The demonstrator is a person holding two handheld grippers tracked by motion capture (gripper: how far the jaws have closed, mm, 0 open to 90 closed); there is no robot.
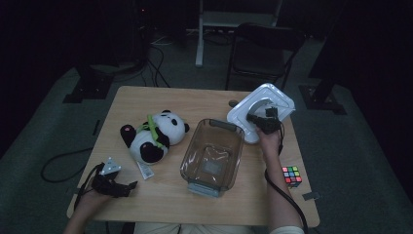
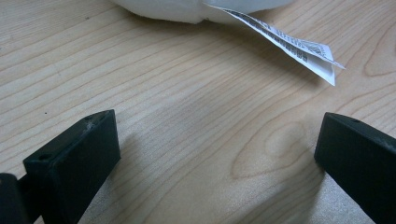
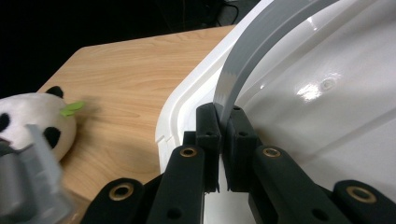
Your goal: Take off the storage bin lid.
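Observation:
A white lid (image 1: 242, 117) with an arched grey handle (image 1: 254, 99) lies at the table's far right. My right gripper (image 1: 259, 119) is shut on that handle; in the right gripper view the jaws (image 3: 223, 122) pinch the grey handle (image 3: 252, 51) above the glossy lid (image 3: 327, 112). A clear plastic container (image 1: 221, 125) with a grey handle sits mid-table, beside the lid. At the near left corner my left gripper (image 1: 130, 186) rests low and open. Bare wood shows between its jaws (image 2: 217, 135), and the plush's paper tag (image 2: 289, 44) lies just ahead.
A panda plush (image 1: 155, 136) lies left of the container, its head also in the right gripper view (image 3: 32, 116). A colour cube (image 1: 291, 175) sits near the right edge. A dark chair (image 1: 263, 48) stands beyond the table. Cables trail on the floor.

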